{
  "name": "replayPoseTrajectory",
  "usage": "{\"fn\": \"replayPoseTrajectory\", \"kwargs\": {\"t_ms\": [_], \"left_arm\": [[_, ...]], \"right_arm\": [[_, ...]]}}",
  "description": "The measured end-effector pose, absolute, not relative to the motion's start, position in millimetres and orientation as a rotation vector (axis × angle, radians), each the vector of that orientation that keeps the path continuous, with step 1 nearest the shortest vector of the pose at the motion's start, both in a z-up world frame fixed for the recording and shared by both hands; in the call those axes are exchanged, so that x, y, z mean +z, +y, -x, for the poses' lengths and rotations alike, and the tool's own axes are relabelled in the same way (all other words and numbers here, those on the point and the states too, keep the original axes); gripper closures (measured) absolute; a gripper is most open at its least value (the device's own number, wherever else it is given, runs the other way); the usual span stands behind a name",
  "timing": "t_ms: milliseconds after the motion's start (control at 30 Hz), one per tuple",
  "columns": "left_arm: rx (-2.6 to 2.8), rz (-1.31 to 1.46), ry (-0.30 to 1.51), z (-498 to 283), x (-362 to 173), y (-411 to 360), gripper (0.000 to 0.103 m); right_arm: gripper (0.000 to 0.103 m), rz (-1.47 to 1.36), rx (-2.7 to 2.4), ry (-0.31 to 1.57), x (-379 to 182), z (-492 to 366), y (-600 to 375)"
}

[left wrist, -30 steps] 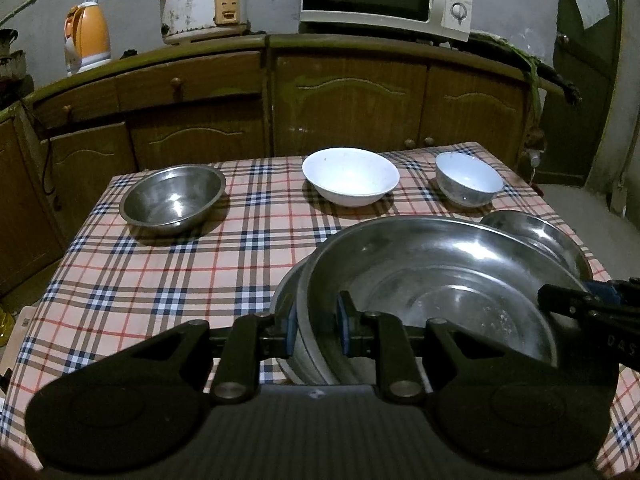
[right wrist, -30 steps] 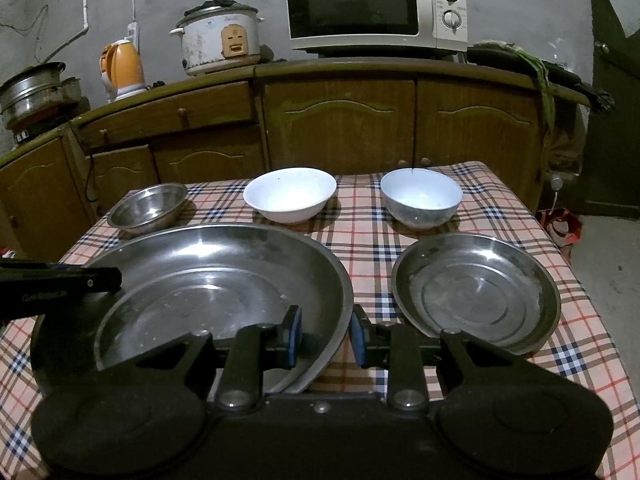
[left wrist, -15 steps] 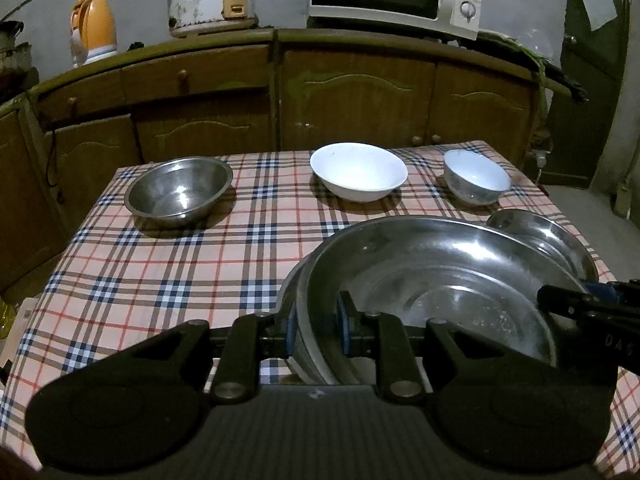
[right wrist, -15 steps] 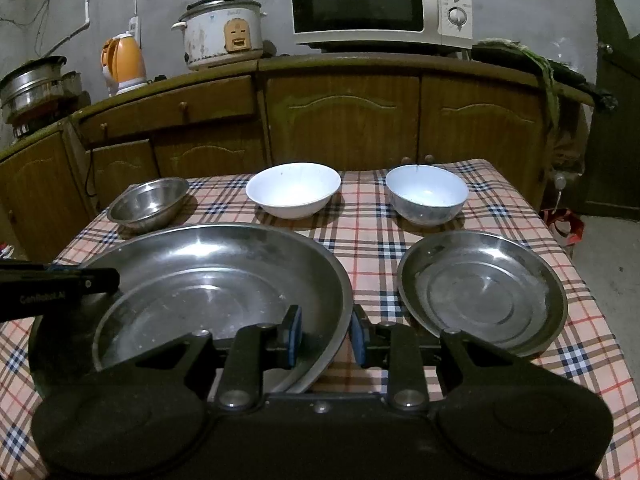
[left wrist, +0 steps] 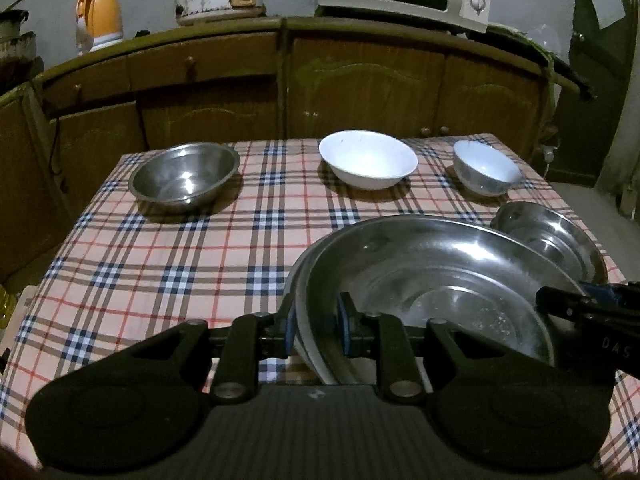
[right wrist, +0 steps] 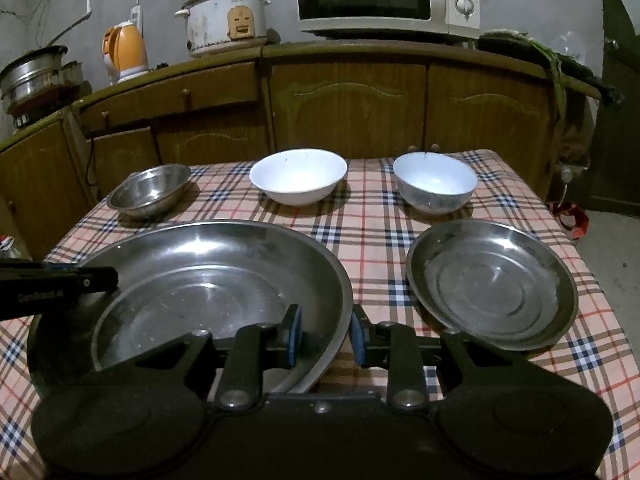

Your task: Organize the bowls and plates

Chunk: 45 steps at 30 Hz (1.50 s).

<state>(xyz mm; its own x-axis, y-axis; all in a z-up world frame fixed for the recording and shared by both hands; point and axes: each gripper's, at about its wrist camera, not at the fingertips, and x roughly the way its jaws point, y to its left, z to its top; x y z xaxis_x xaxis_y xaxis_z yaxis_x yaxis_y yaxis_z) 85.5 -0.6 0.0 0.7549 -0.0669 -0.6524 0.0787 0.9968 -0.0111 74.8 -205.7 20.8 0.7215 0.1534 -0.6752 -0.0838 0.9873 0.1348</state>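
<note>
both tongs [left wrist: 316, 330] [right wrist: 325, 335] clamp big steel plate [right wrist: 224, 276] rim.

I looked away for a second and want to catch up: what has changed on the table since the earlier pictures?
Nothing on the table has moved. The left gripper and right gripper still clamp opposite rims of the large steel plate. The smaller steel plate, steel bowl and two white bowls stay put.

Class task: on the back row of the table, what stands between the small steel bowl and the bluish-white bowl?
The wide white bowl stands between the steel bowl and the bluish-white bowl, apart from both; both wrist views show this.
</note>
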Motion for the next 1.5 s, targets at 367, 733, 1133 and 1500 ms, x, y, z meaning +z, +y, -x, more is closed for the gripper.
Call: {"fn": "replayPoseTrajectory", "kwargs": {"t_ms": [367, 733, 1133, 1500], "left_arm": [[-0.063, -0.017, 0.760, -92.6, -16.5, 4.7, 0.081], [-0.049, -0.011, 0.772, -117.2, -29.3, 6.7, 0.080], [-0.031, -0.007, 0.763, -143.7, -41.8, 7.2, 0.079], [-0.027, -0.009, 0.757, -155.4, -52.4, 7.4, 0.078]], "right_arm": [[0.070, -0.091, 0.139, 0.800, 1.4, -81.5, -198.7], [0.070, -0.080, 0.137, 0.806, -10.7, -108.4, -194.8], [0.070, -0.083, 0.132, 0.808, -26.5, -142.3, -193.2], [0.070, -0.084, 0.129, 0.811, -38.6, -157.1, -192.2]]}}
